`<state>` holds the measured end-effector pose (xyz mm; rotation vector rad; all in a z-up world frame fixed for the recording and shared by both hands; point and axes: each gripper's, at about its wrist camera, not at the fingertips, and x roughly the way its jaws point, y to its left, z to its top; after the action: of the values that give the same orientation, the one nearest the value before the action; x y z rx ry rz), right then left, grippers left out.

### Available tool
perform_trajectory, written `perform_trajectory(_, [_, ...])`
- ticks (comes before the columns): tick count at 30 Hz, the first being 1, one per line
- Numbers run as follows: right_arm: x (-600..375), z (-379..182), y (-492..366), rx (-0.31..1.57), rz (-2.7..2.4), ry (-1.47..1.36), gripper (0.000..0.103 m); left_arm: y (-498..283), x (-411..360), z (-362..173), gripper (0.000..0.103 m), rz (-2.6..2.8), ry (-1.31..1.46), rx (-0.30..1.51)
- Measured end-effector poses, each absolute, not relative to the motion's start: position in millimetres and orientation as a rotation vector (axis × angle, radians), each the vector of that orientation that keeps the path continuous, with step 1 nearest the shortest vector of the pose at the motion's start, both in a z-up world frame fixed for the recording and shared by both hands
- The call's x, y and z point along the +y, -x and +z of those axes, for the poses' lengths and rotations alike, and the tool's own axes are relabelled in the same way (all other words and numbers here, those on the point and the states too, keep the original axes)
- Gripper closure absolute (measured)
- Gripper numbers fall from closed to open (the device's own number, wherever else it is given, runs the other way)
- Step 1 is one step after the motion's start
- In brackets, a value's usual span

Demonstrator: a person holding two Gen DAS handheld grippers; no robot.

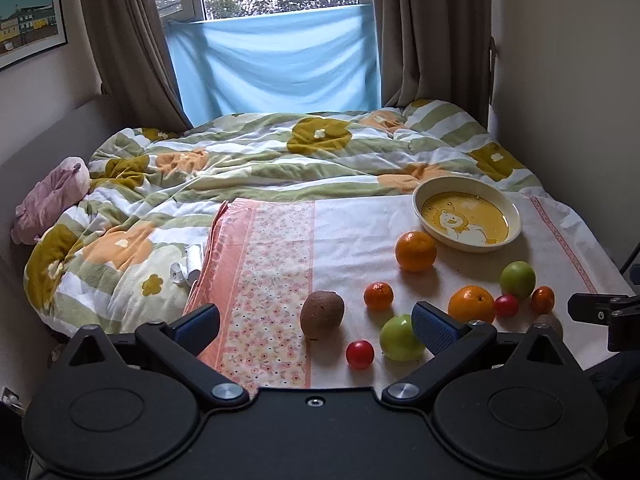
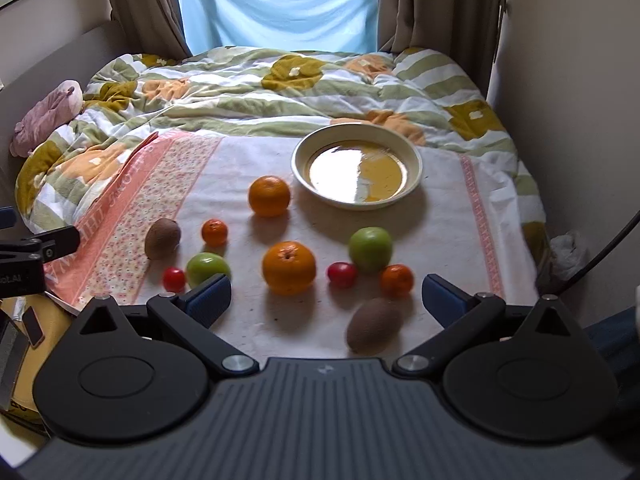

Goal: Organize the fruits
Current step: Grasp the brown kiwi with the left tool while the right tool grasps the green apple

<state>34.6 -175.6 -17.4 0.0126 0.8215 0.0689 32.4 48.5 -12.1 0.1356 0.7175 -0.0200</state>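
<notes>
Rumpled quilt, glossy round plate (empty), fuzzy oval kiwi

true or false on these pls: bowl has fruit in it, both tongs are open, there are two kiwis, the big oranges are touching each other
1. The cream bowl with a yellow bear print has fruit in it. False: it is empty.
2. The left tongs and right tongs are both open. True.
3. Two brown fuzzy kiwis lie on the white cloth. True: one at left, one nearest the right tongs.
4. The two big oranges touch. False: far one and near one lie apart.
</notes>
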Motion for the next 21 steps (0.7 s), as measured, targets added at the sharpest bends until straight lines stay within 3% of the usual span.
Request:
perform_trajectory(13, [-115.4, -61.3, -77.4, 0.903, -0.039, -0.238, 0.0, -106.5, 92.7, -72.4, 0.001, -0.241, -0.242, 0.809])
perform_trajectory(21, [-89.4, -99.9, -110.7, 0.958, -0.126, -0.33, 0.0, -154.2, 100.1, -121.0, 0.013, -0.373, -0.266, 0.889])
